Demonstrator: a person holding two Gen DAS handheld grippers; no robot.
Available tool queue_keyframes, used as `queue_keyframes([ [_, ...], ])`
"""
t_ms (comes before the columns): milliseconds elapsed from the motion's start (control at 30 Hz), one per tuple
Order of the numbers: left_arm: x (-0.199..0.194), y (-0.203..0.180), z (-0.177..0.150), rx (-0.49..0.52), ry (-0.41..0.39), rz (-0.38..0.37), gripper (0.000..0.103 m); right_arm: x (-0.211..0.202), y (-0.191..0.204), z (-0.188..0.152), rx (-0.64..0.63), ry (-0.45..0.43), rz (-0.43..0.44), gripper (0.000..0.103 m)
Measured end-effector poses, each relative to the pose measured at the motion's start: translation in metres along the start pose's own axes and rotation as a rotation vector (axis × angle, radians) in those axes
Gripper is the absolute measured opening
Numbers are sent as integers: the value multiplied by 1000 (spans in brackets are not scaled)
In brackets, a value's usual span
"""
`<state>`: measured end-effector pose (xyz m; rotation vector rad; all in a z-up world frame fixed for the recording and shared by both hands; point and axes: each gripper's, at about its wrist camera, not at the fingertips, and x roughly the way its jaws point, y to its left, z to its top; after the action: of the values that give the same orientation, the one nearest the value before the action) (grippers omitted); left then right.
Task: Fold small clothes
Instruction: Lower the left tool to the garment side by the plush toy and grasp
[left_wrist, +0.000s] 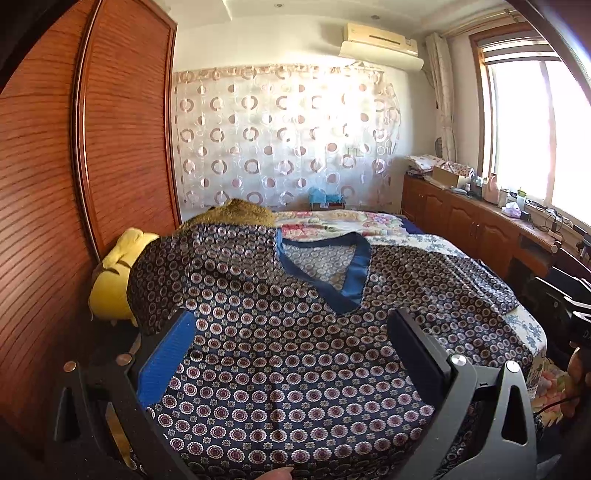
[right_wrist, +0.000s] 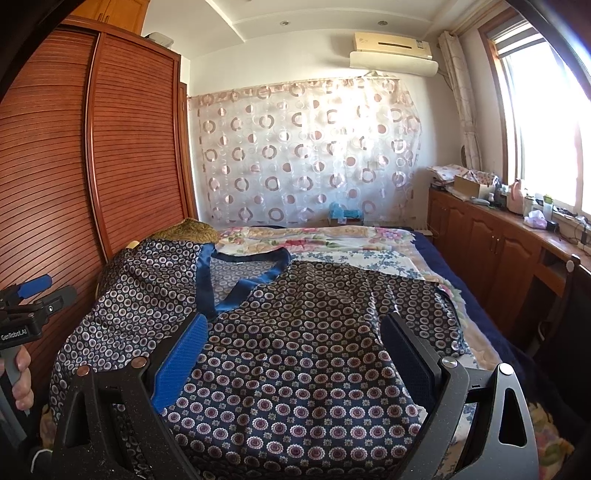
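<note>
1. The shirt (left_wrist: 280, 332) lies spread flat, front up, on the bed (right_wrist: 332, 236), its left sleeve draped over a yellow pillow (left_wrist: 110, 280).
2. My left tool (left_wrist: 291, 354) and right tool (right_wrist: 295, 358) both hover above the shirt's body, jaws wide, holding nothing.
3. I judge folding has not begun; next I need to pinch a sleeve or side edge and carry it across.
</note>
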<state>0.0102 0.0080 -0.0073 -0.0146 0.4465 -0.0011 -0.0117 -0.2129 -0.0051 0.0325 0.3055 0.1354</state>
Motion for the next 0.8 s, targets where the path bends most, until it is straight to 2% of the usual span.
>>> queue_keyframes([
  [300, 34, 33, -12, -16, 89, 12, 103, 34, 6, 1, -30, 46, 97, 95],
  [467, 52, 49, -19, -4, 138, -6, 103, 58, 4, 4, -45, 92, 160, 95],
  [800, 78, 104, -18, -52, 214, -25, 101, 107, 20, 4, -112, 202, 273, 95],
])
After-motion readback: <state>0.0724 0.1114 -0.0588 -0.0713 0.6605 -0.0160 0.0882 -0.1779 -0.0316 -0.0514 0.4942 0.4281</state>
